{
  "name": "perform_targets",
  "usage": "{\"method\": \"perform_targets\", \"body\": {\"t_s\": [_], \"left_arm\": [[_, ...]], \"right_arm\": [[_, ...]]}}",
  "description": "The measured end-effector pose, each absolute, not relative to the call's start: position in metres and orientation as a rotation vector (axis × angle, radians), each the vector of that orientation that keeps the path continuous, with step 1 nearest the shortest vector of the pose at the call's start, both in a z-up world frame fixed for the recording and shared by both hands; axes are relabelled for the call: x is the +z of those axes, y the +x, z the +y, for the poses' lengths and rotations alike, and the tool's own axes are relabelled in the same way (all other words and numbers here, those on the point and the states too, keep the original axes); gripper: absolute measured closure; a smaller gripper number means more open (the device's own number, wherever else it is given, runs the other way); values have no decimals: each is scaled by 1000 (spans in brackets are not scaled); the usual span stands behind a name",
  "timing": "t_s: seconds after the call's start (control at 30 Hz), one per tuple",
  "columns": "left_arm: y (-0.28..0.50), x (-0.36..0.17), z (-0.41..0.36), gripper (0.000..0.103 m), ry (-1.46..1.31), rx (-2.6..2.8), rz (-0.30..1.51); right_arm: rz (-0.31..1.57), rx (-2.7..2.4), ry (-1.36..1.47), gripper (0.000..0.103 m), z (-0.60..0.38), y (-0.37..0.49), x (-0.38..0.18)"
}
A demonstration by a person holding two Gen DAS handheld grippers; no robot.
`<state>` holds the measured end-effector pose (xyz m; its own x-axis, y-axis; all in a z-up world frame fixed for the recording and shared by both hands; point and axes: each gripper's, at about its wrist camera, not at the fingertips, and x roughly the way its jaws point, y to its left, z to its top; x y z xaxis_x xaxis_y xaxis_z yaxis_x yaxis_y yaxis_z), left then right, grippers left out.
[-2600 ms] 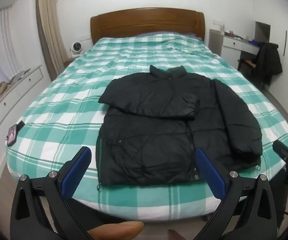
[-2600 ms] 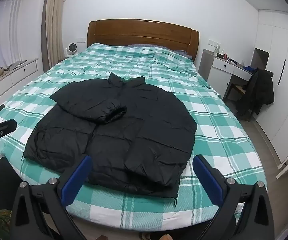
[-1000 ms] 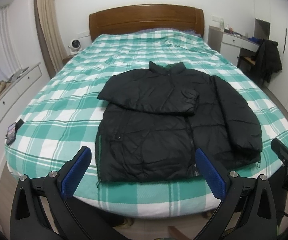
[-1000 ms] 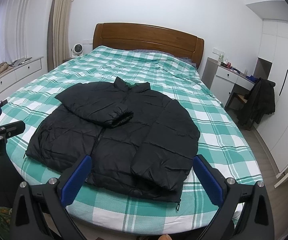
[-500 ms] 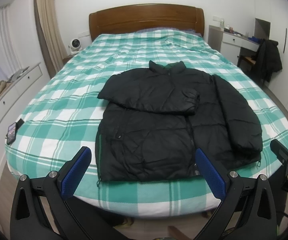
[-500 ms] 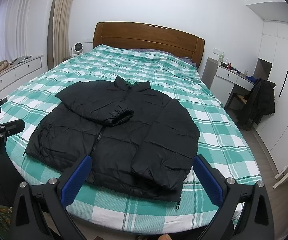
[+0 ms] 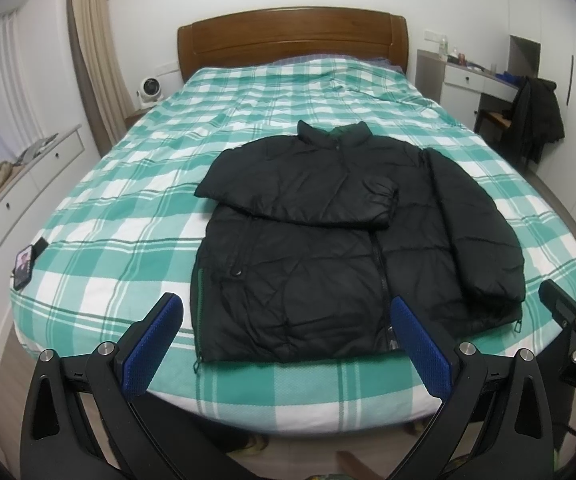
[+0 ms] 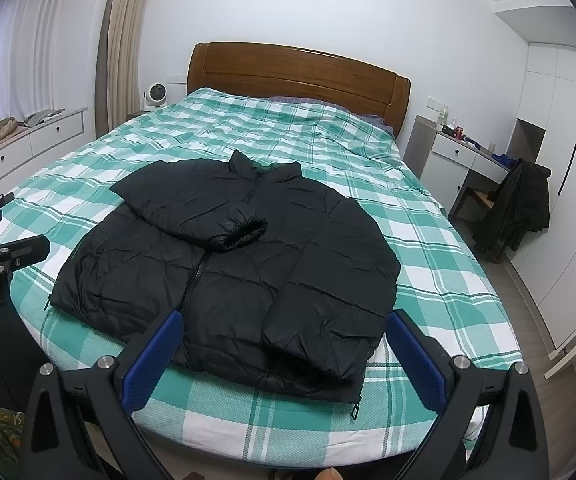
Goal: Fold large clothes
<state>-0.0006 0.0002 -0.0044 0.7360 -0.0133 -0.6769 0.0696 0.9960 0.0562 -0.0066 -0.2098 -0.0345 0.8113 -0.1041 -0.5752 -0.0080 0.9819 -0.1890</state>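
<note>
Barely any change from half a second ago: the black puffer jacket (image 7: 327,232) lies just as it did on the green checked bed (image 7: 128,208), one sleeve folded across the chest, the other stretched down its side toward 4 o'clock. The left gripper (image 7: 286,342) hangs at the foot of the bed as before, blue pads spread wide, nothing between them. The right gripper (image 8: 284,354) is the same, fingers wide apart and empty, the jacket's hem just beyond them. The left view alone catches a phone (image 7: 24,266) at 9 o'clock on the bed's edge. The right view shows the folded sleeve's cuff (image 8: 244,230) opening toward 3 o'clock, and a dark coat (image 8: 517,208) on a chair at 3 o'clock.
</note>
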Motion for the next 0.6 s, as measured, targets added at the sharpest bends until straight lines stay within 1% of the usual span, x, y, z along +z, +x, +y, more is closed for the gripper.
{"method": "perform_targets", "body": {"t_s": [0.6], "left_arm": [[-2, -5, -1, 0, 84, -48, 739]], "right_arm": [[608, -55, -193, 0, -209, -8, -31]]}}
